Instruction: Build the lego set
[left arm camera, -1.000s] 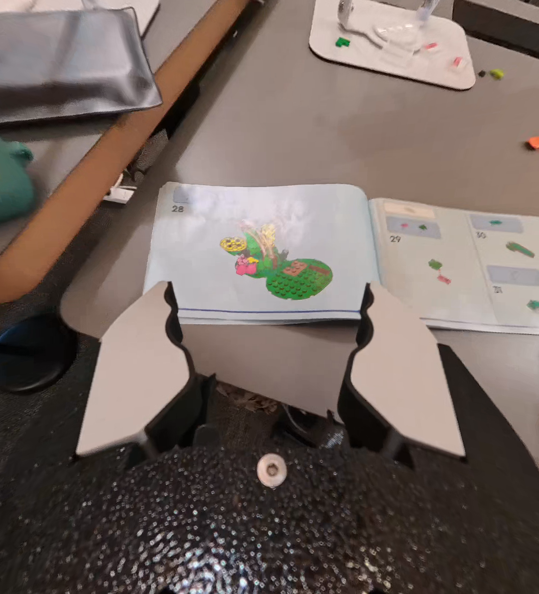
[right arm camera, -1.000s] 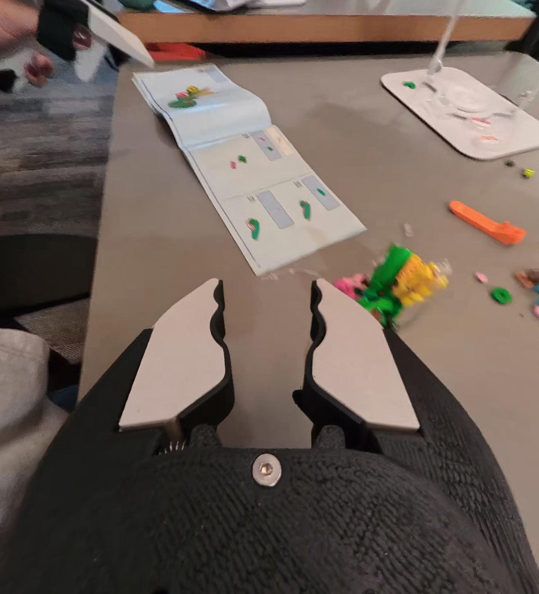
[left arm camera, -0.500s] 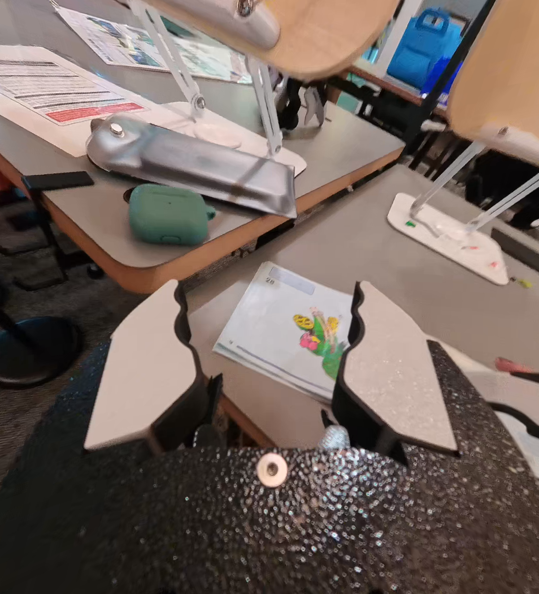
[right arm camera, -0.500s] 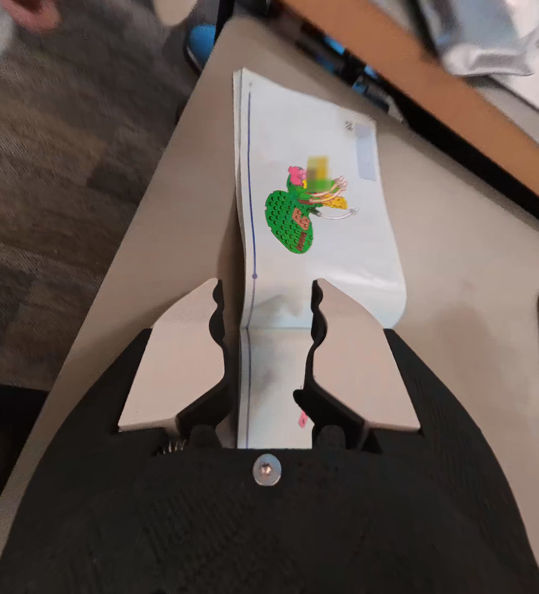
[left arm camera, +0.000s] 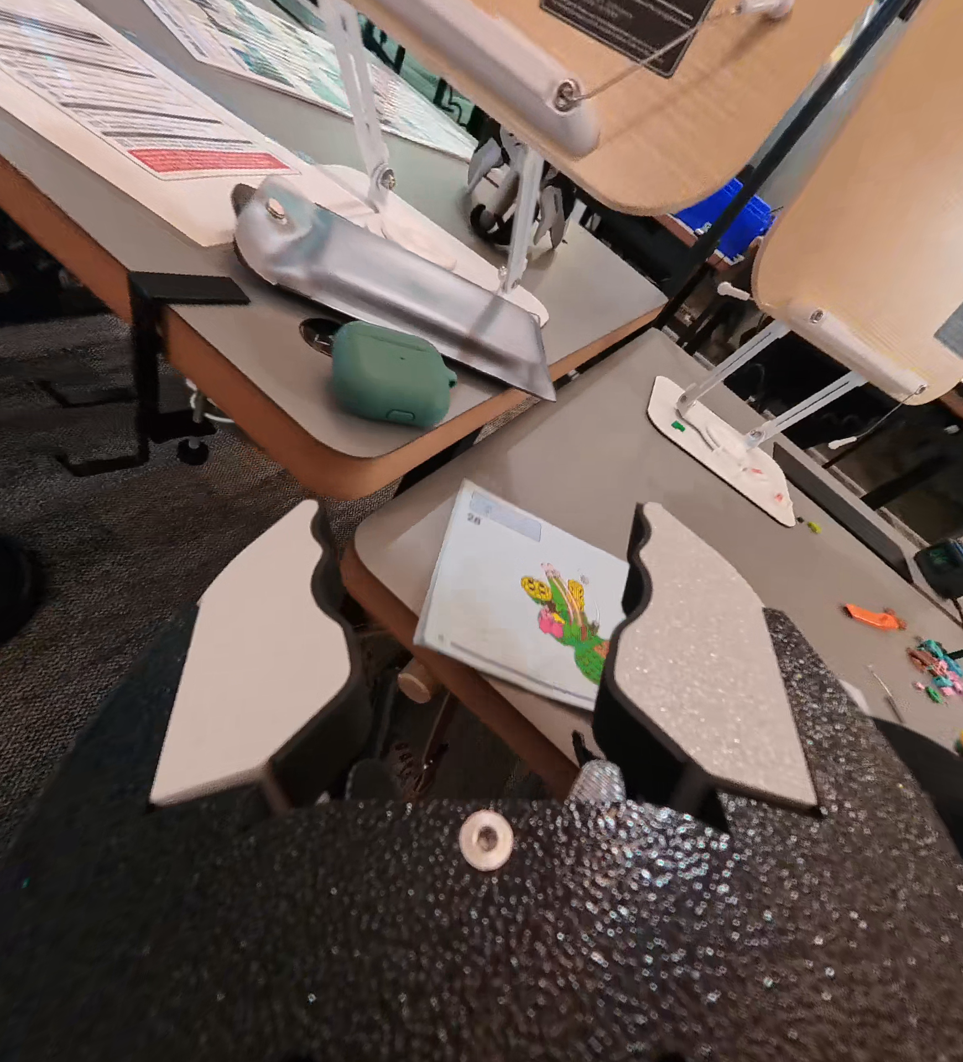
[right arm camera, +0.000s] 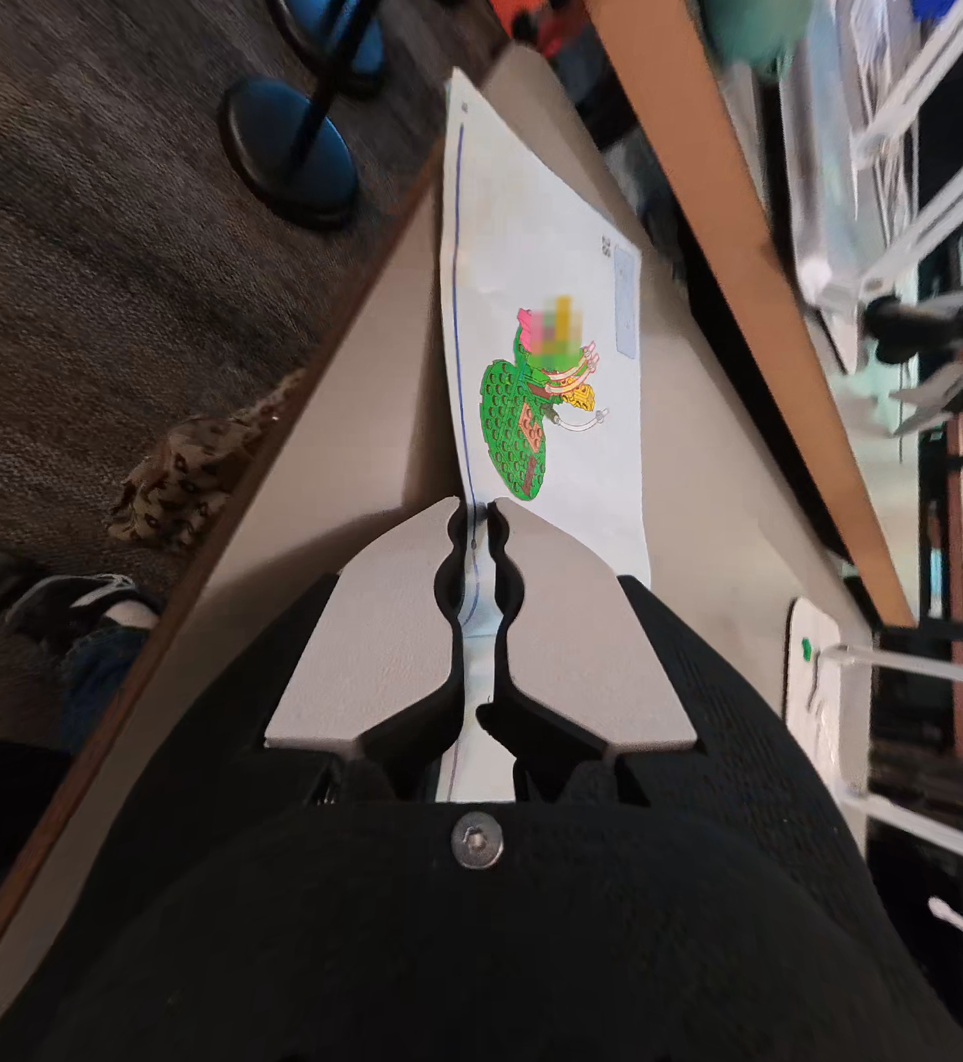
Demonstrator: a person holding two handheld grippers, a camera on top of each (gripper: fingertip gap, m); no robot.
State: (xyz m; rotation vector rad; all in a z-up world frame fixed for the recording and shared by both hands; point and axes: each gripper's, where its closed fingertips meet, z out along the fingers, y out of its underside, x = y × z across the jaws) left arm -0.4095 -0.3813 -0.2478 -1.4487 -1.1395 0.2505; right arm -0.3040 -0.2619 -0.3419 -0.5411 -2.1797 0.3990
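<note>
An open instruction booklet (left arm camera: 502, 597) lies near the corner of the grey table (left arm camera: 582, 437); its page shows a green brick model. In the right wrist view the booklet (right arm camera: 548, 258) page edge rises up between my fingers. My right gripper (right arm camera: 474, 506) is shut on that edge, both pads pressed against the paper. My left gripper (left arm camera: 476, 508) is wide open and holds nothing. It hovers above the table's corner, with the booklet below and beyond its fingertips.
A second table at the left bears a green earbud case (left arm camera: 390, 373) and a silver pouch (left arm camera: 387, 281). A white lamp base (left arm camera: 720, 454), an orange tool (left arm camera: 869, 615) and loose bricks (left arm camera: 944, 669) lie farther right. A black stand base (right arm camera: 289, 155) and a shoe (right arm camera: 88, 597) are on the carpet. Spacing between my two grippers at the tips: around 20 cm. The left tips stand about 9 cm off the green earbud case (left arm camera: 390, 373).
My right gripper moved from beside the brick model to the booklet's near edge and closed on the page, which now lifts. My left gripper drew back and tilted up, still open.
</note>
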